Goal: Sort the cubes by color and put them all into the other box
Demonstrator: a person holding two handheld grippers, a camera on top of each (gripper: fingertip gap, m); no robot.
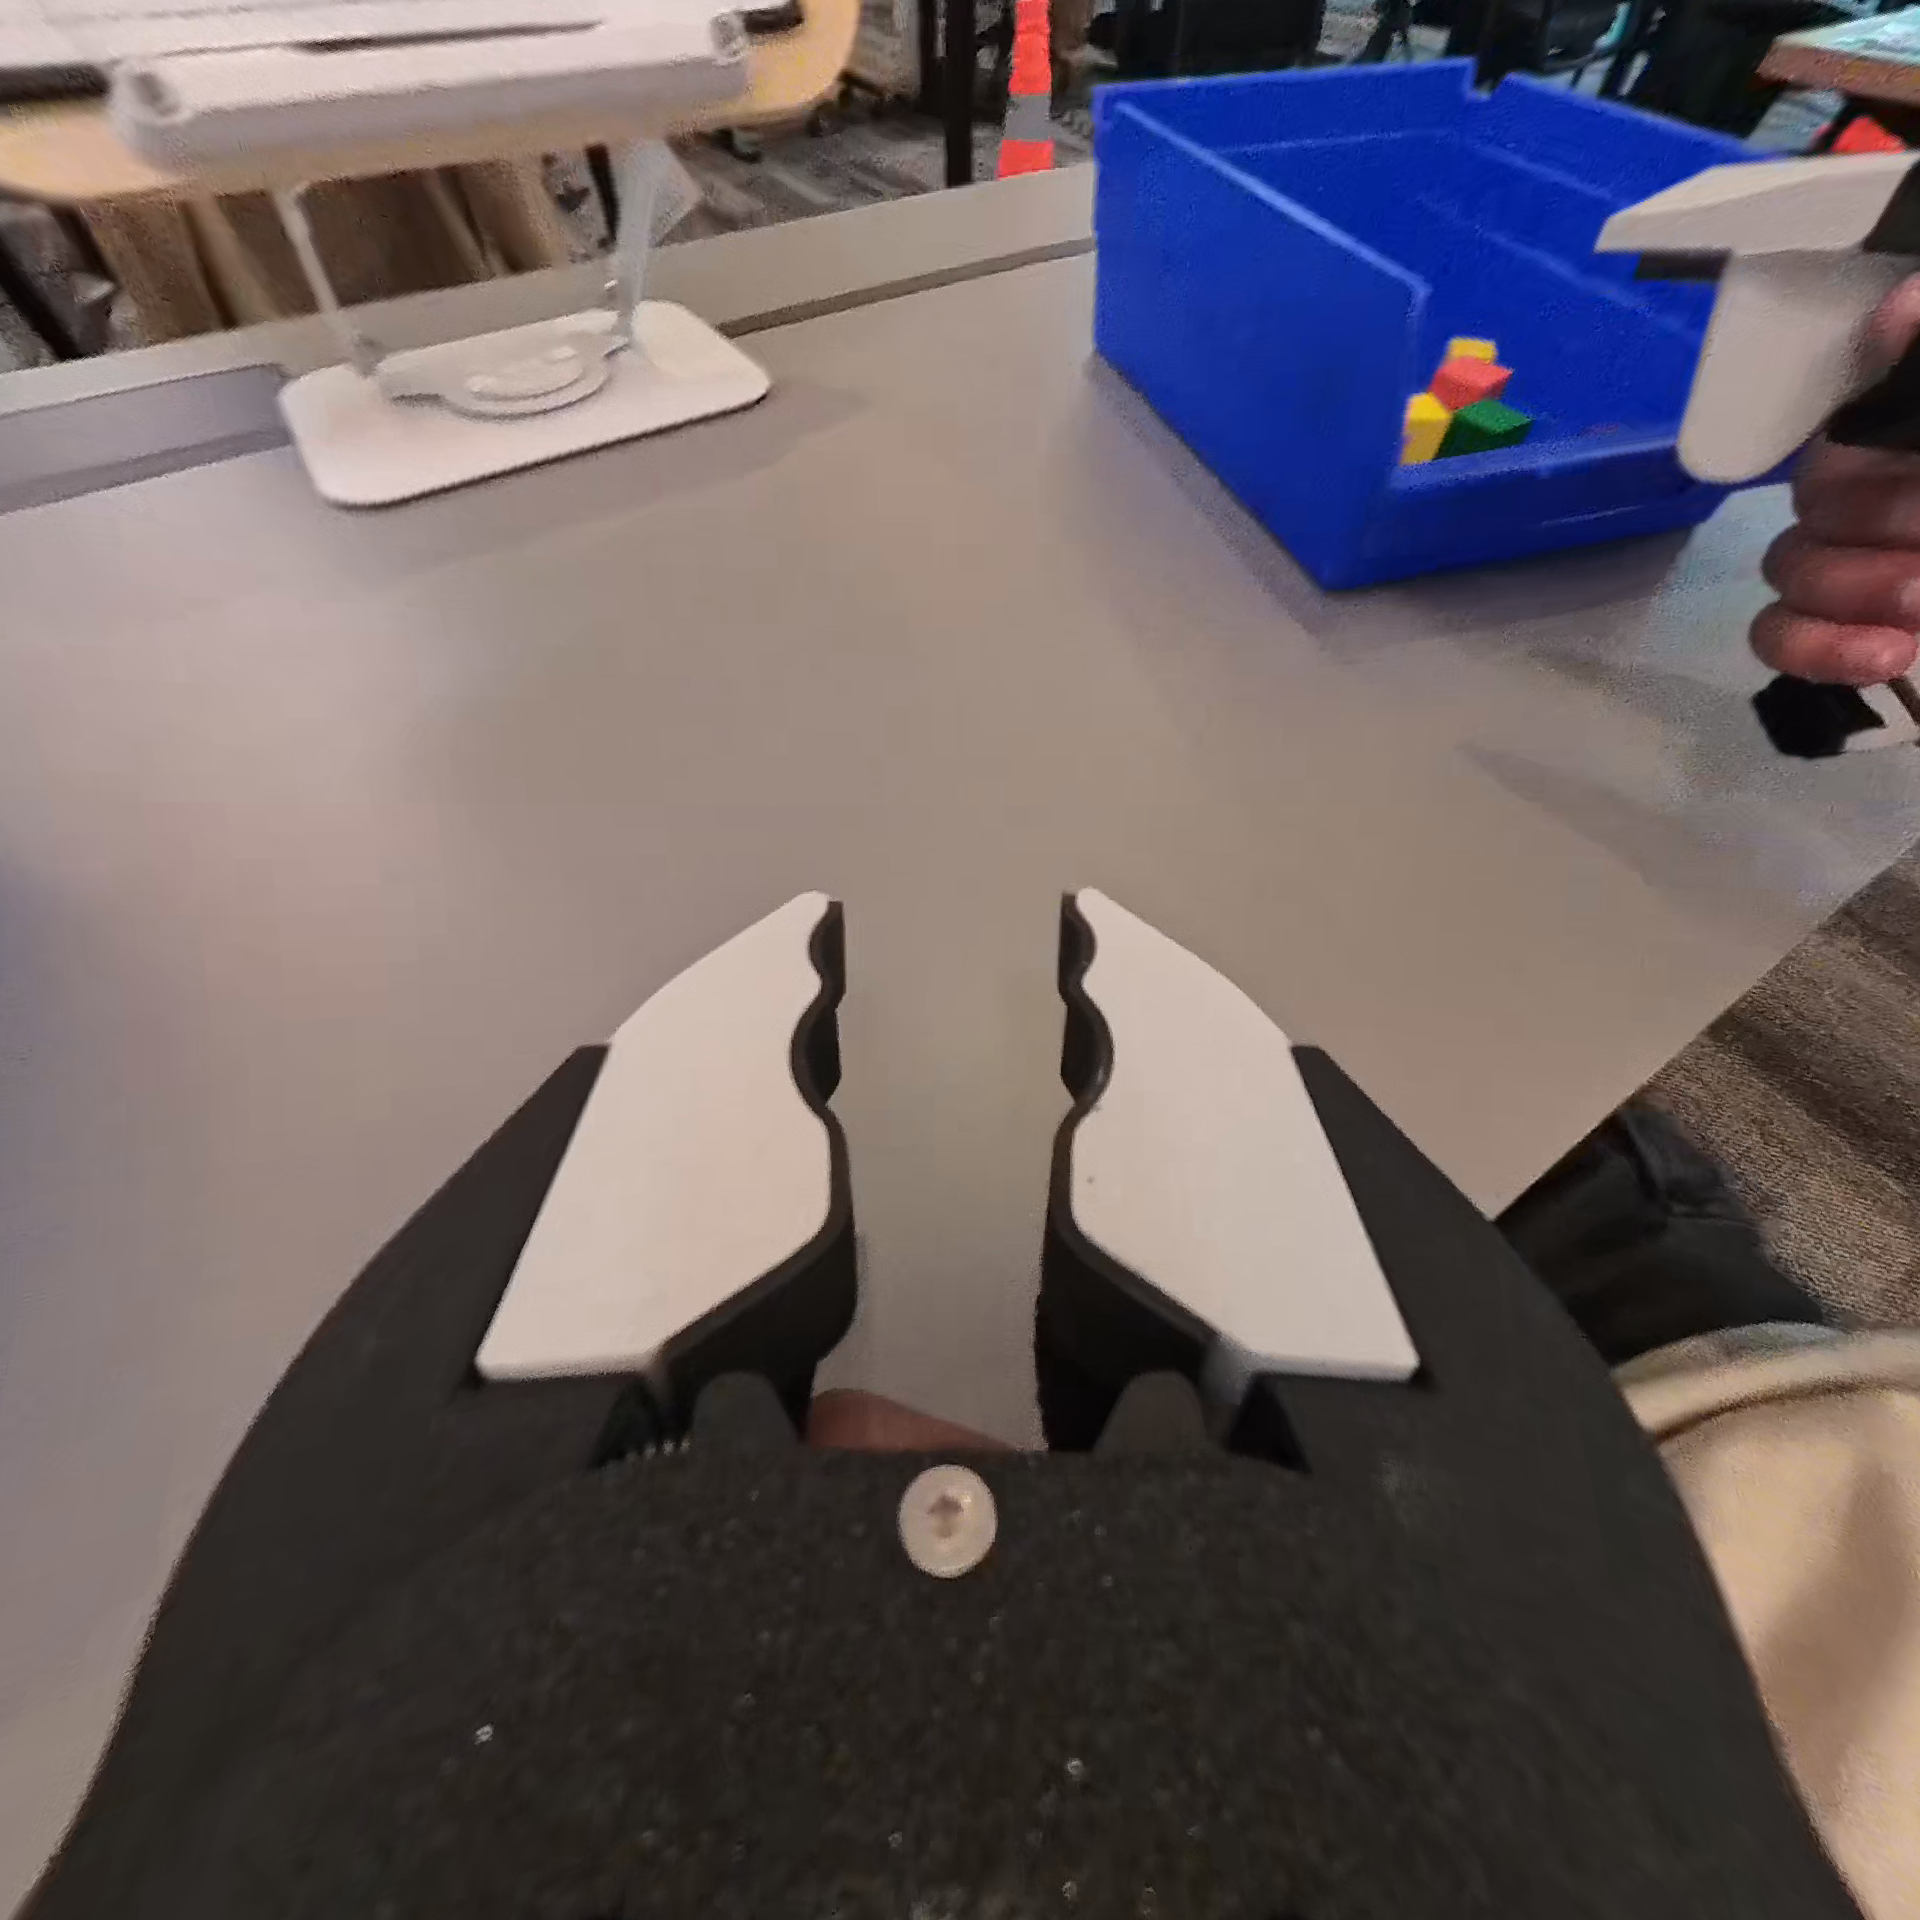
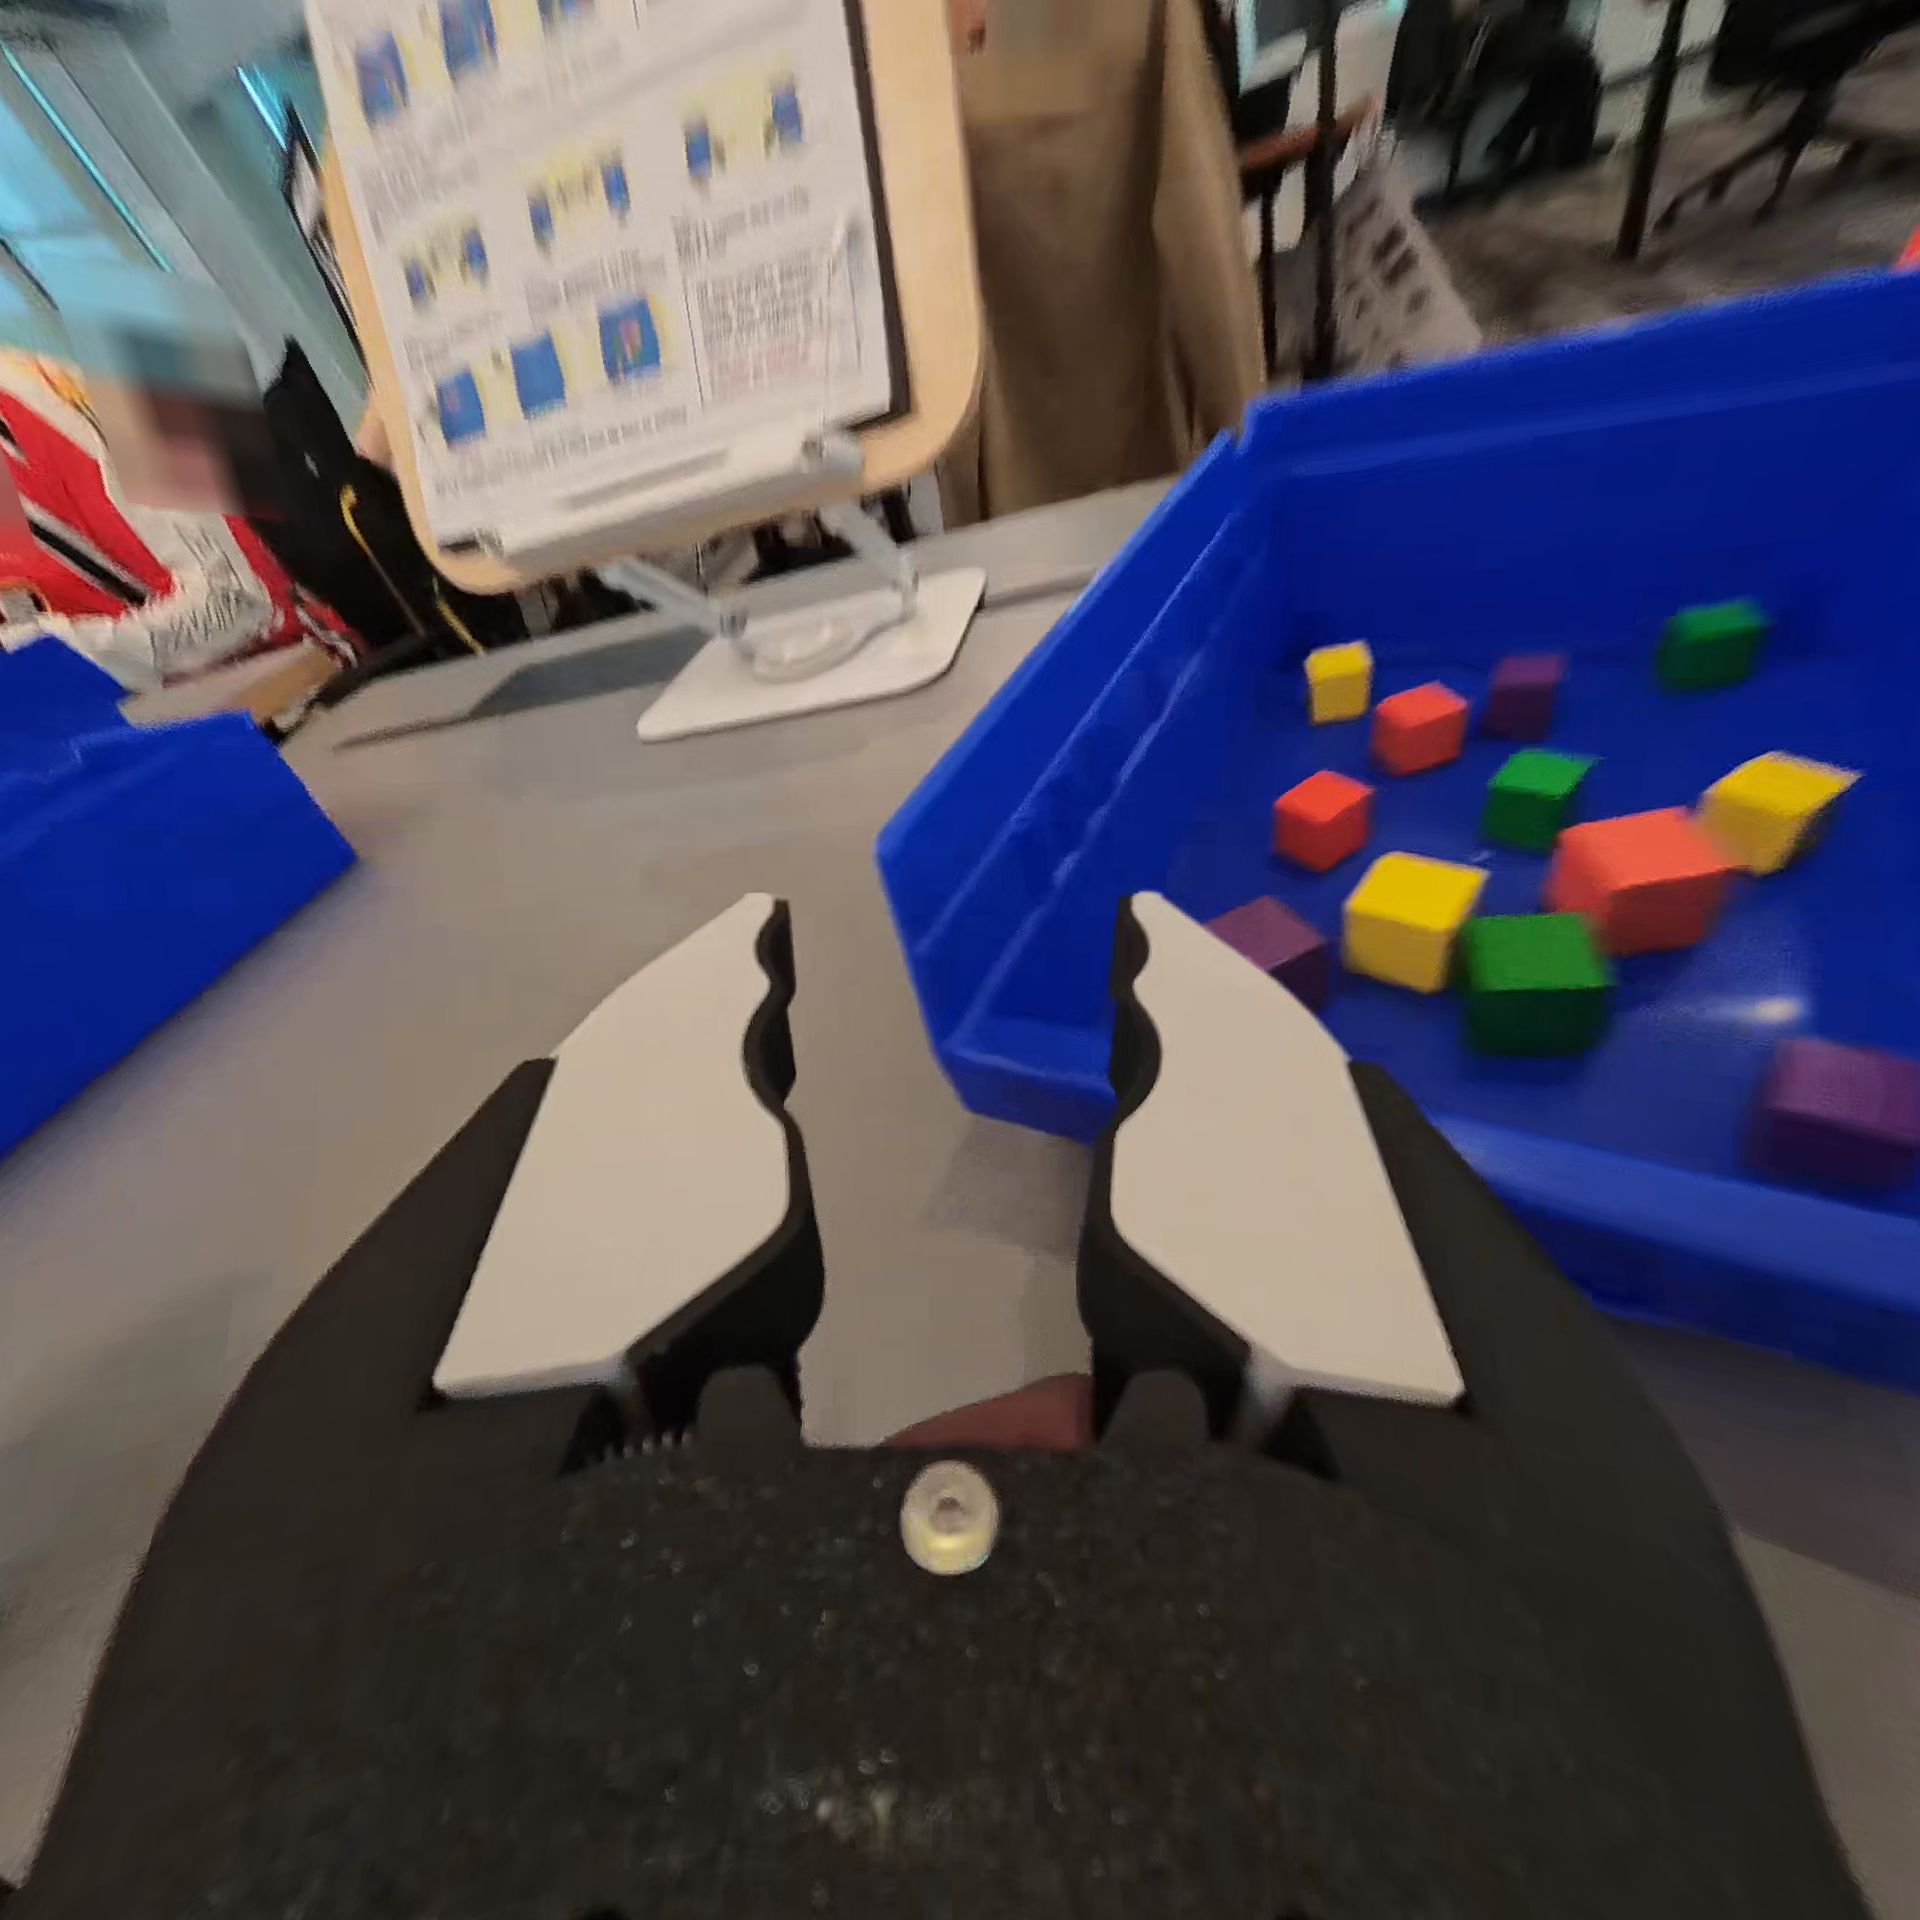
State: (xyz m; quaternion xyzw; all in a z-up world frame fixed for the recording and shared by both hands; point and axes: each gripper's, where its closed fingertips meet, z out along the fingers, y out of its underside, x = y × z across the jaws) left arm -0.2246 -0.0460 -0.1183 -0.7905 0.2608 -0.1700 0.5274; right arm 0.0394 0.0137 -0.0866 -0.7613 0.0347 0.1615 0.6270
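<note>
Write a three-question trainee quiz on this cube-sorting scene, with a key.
1. True or false: the right gripper is holding a cube.
2. Multiple choice: the loose cubes in the blue bin come in which colours? A) red, yellow, green, purple B) only red and yellow C) white and black
3. Fill in: under the left gripper lies only the bare grey ____.

Key:
1. False; its fingers are apart with nothing between them.
2. A
3. table
</note>
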